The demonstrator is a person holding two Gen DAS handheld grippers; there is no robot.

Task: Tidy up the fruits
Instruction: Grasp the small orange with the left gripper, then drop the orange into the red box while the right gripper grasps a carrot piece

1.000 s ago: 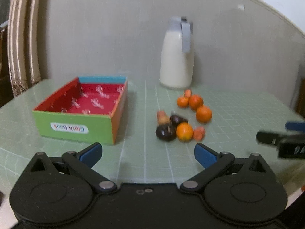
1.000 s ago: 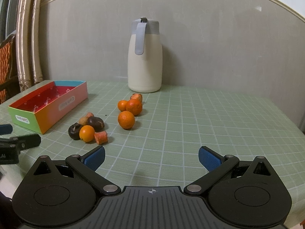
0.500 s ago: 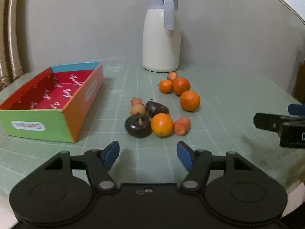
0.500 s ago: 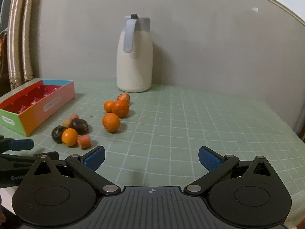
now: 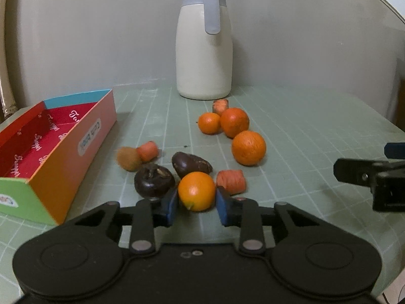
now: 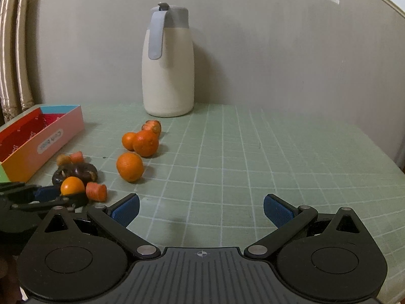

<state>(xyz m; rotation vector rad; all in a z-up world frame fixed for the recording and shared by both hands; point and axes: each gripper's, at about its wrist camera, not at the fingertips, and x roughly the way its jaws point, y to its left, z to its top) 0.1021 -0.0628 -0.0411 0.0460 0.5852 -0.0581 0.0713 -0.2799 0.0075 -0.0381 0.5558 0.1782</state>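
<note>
While the coloured box (image 5: 63,152) sits far left on the green table (image 5: 303,131), the left gripper (image 5: 197,204) — pads just closed — pinches the nearest small orange (image 5: 197,190), w/ dark fruit (image 5: 154,181) beside; right gripper (image 6: 201,209) — fingers spread, nothing between.

- The tablecloth (image 6: 253,167) is pale green, crossed by a white grid.
- The box (image 5: 63,162) has an orange long side, a green end, a light blue far end and a red inside with white lettering.
- The jug (image 5: 203,55) is cream with a grey lid and handle.
- The round fruits (image 5: 248,147) are orange; two others (image 5: 154,181) are dark purple-brown.
- The gripper pads (image 6: 125,210) are blue on black arms.
</note>
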